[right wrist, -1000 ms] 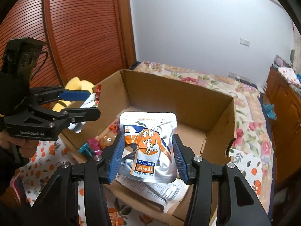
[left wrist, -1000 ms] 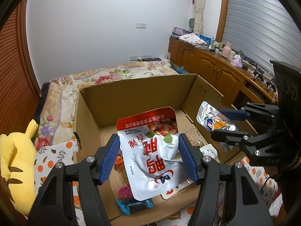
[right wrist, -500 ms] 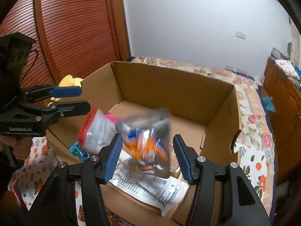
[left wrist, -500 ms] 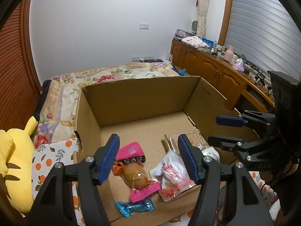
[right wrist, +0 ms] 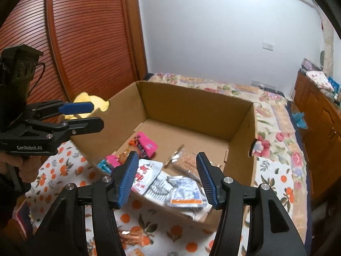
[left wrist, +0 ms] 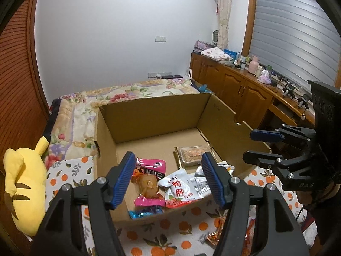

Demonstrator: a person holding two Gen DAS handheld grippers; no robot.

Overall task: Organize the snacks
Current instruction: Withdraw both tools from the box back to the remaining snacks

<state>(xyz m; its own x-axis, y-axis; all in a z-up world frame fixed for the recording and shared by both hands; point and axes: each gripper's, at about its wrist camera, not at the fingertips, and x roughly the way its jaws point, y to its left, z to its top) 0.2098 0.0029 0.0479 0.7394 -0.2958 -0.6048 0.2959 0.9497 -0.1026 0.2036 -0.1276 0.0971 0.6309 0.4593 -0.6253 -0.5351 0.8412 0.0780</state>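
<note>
A yellow plush toy (left wrist: pixel 23 183) lies at 9 o'clock of the cardboard box (left wrist: pixel 149 115) on the bed. The left gripper (left wrist: pixel 168 179) hangs open and empty above the box's near edge; inside lie a pink snack pack (left wrist: pixel 149 183), a red-and-white pouch (left wrist: pixel 181 189) and, toward 3 o'clock, a silver pouch (right wrist: pixel 185 194). The right gripper (right wrist: pixel 166 179), whose jaws have just been opening, holds nothing.

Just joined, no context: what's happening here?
A person holds two grippers over a cardboard box on a bed, sorting snacks into it. Both the left gripper and the right gripper are open and empty; the right one's jaws have just been opening. A red-and-white pouch, a silver pouch and a pink packet lie in the box.
</note>
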